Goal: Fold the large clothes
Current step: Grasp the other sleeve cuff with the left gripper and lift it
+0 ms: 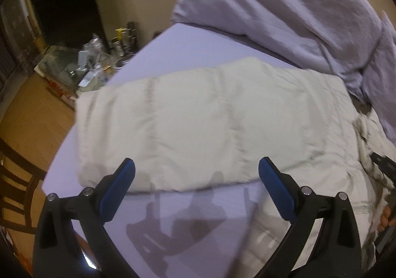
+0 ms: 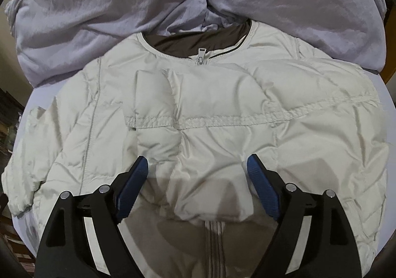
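Low in the right wrist view, our right gripper [image 2: 197, 166] hangs with jaws spread wide over the white puffer jacket [image 2: 222, 104], pinching nothing. Our left gripper [image 1: 196, 169] gapes too, empty, at the jacket's folded sleeve [image 1: 198, 124]. The jacket fills mid-frame on the lilac table [image 1: 198, 42]; a crumpled lilac blanket [image 2: 99, 5] sits across the top.

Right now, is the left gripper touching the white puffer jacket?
Apart. The left wrist view shows the left gripper open with nothing between its fingers; the white puffer jacket's sleeve lies beyond them, bare lavender sheet below.
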Tool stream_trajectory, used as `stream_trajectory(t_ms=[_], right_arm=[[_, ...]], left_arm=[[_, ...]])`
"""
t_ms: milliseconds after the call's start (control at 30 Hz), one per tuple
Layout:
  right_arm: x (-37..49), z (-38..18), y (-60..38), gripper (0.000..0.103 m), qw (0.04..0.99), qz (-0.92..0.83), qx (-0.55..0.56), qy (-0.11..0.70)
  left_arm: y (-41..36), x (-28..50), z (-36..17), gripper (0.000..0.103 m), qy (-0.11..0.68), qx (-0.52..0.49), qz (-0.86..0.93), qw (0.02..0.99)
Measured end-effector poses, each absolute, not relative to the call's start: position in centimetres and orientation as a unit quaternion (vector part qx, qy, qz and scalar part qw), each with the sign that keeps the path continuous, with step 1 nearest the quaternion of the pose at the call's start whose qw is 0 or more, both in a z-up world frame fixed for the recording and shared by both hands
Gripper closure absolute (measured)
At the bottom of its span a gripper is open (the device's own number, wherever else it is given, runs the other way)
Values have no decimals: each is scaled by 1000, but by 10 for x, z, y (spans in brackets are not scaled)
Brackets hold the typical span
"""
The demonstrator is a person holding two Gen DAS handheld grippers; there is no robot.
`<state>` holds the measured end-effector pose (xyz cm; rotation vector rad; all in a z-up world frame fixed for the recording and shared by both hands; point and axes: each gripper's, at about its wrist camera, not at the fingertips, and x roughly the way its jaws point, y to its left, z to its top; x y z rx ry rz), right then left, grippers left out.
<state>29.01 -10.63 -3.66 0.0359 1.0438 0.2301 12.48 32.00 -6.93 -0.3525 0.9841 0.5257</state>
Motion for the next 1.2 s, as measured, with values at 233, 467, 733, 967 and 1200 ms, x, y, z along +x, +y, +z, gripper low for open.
stream_trajectory(t_ms=[233,467,733,967,1200], right_arm=[[275,-28,-116,19,866,106,20,488],[265,-27,-129,19,868,98,17,487],[256,-24,-144,19,870,95,22,484],[247,-21,-159,19,870,95,29,483],[241,-20,-176,19,871,90,39,482]], left_arm=[[381,106,-86,13,475,-195,298,805],[418,88,-105,17,484,-235,318,781],[422,86,-120,23,493,-246,323,770],[426,80,-118,30,481,-265,328,769],[433,70,-120,25,480,-283,342,756]])
